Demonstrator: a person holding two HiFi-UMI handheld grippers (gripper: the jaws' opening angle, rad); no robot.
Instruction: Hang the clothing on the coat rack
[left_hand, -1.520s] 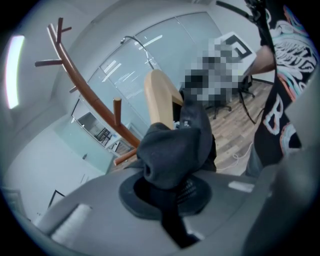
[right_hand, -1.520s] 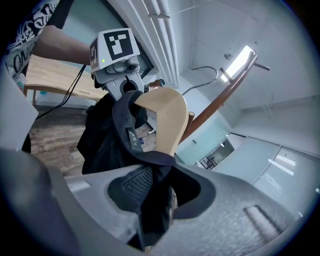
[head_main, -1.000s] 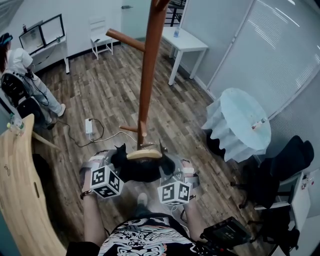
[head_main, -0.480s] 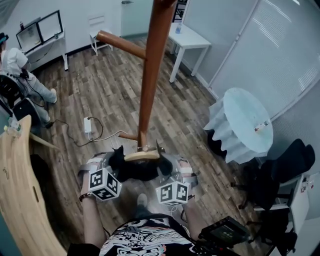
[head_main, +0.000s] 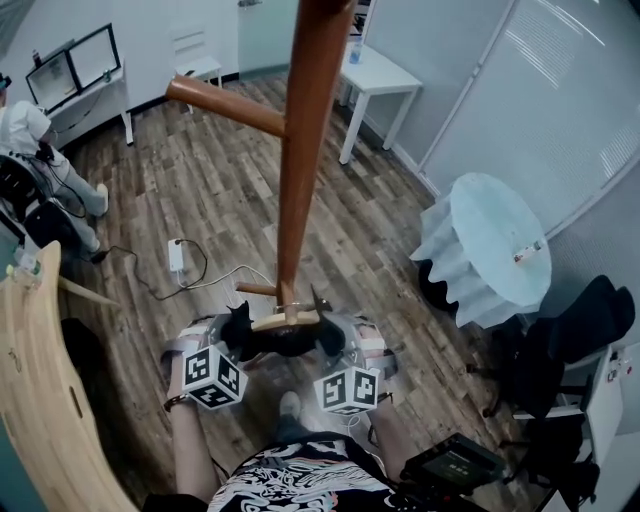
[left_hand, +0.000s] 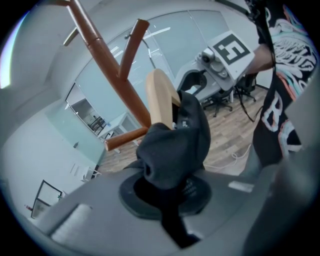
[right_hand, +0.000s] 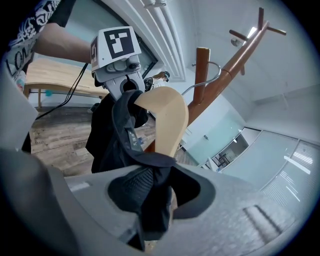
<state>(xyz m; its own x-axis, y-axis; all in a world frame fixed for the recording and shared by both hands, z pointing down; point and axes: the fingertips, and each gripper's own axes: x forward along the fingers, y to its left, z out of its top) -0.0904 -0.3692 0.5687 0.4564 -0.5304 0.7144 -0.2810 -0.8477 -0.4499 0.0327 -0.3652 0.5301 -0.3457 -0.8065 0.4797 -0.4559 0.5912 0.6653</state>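
**A:** What has the garment (head_main: 285, 343)?

**B:** Both tools. The left tool (left_hand: 167, 187) is pinched almost together on a fold of the black cloth. The right tool (right_hand: 150, 197) stands wider, clamped on cloth draped over one end of the hanger (right_hand: 167, 117). Neither is empty.

**A:** Where does it sit from the rack (head_main: 300, 150)?

**B:** Just on the person's side of the rack's pole, and low against it. The hanger's long axis runs left to right between the tools, crosswise to the pole. Whether the wood touches the pole, I can't tell.

**A:** And the hook (right_hand: 206, 75)?

**B:** It rises from the hanger's middle on the pole side and is not on anything yet.

**A:** So where should it go?

**B:** Probably the long peg (head_main: 225, 103). It juts from the rack's left side, well above the hanger. The lift would go up and leftward, so the left tool is the nearer one. I'd hold the hanger level with both grips firm until the hook clears the peg's tip.
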